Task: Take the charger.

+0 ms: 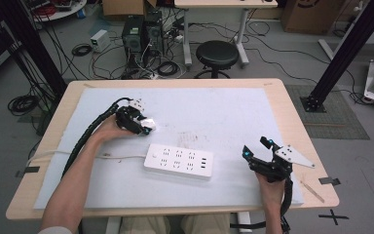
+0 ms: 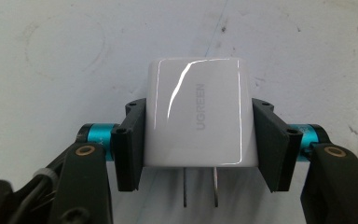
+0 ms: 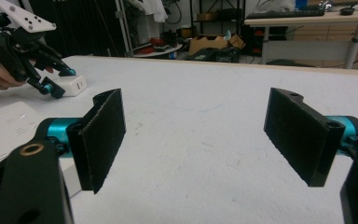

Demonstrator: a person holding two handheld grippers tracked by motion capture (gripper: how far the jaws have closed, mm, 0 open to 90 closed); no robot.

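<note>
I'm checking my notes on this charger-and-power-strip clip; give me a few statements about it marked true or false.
1. The left gripper is shut on the white charger. True.
2. The charger's prongs are already in the power strip. False: the prongs are bare, and the charger is held over the mat, apart from the strip.
3. The right gripper is open and holds nothing. True.
4. The power strip is black. False: it is white.
5. The strip lies between the two grippers. True.
</note>
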